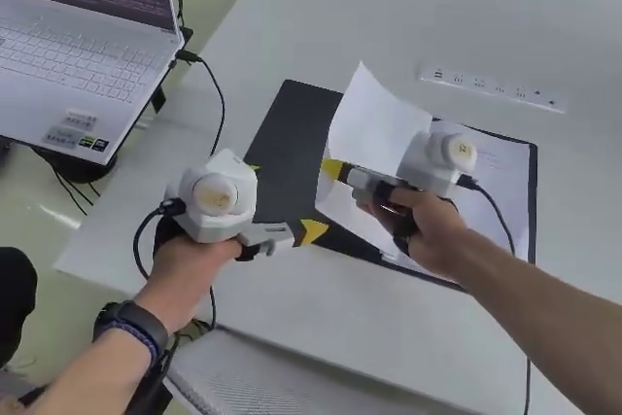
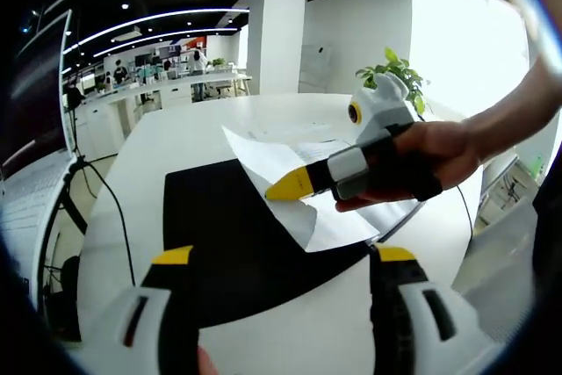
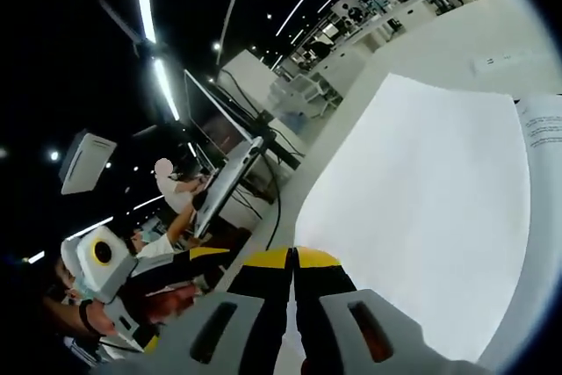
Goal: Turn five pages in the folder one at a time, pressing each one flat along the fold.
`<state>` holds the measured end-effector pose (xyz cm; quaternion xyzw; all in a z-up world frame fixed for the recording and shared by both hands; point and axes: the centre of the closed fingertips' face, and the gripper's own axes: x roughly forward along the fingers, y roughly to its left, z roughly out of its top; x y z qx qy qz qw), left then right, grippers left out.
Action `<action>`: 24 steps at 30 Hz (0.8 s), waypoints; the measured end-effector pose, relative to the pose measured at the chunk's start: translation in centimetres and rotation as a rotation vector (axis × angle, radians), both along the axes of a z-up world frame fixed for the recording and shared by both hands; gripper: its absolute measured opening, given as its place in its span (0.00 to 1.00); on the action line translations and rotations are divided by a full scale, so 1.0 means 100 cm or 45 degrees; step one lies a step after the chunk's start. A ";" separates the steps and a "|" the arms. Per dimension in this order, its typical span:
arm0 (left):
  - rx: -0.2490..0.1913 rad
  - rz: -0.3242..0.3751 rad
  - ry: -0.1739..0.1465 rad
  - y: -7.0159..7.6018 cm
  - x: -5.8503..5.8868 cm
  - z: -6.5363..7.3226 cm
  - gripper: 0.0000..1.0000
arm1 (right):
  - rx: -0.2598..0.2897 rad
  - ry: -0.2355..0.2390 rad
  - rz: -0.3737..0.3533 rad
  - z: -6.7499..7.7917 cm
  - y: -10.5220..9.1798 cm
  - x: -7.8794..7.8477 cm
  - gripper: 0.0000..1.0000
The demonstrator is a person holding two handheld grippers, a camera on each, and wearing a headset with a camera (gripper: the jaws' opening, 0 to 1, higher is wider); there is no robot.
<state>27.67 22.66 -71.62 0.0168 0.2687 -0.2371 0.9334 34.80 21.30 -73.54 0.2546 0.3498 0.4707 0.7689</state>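
Your right gripper point(image 3: 292, 259) has its jaws closed on the near edge of a page point(image 1: 374, 128). The page stands lifted and curling above the folder point(image 1: 282, 138). In the head view the folder's bare black side lies at about 9 o'clock from those jaws, so that is likely the way the page must swing. Your left gripper point(image 2: 283, 256) hovers with jaws apart, holding nothing, just off the folder's near-left edge over the table point(image 1: 408, 17). The fold seems to run from 12 to 6 beneath the lifted page. The left gripper is nearer the black side for pressing.
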 end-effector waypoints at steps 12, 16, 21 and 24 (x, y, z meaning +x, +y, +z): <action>-0.019 0.008 0.020 -0.006 -0.004 -0.002 0.80 | -0.111 0.070 0.073 -0.044 0.012 -0.002 0.00; -0.019 0.015 0.032 -0.005 -0.005 -0.002 0.80 | -0.119 0.092 0.069 -0.055 0.015 0.002 0.00; -0.016 0.024 0.034 -0.001 -0.001 -0.005 0.80 | -0.148 0.110 0.051 -0.068 0.017 0.005 0.00; -0.014 0.027 0.031 0.000 0.001 -0.005 0.80 | -0.165 0.121 0.057 -0.076 0.018 0.003 0.00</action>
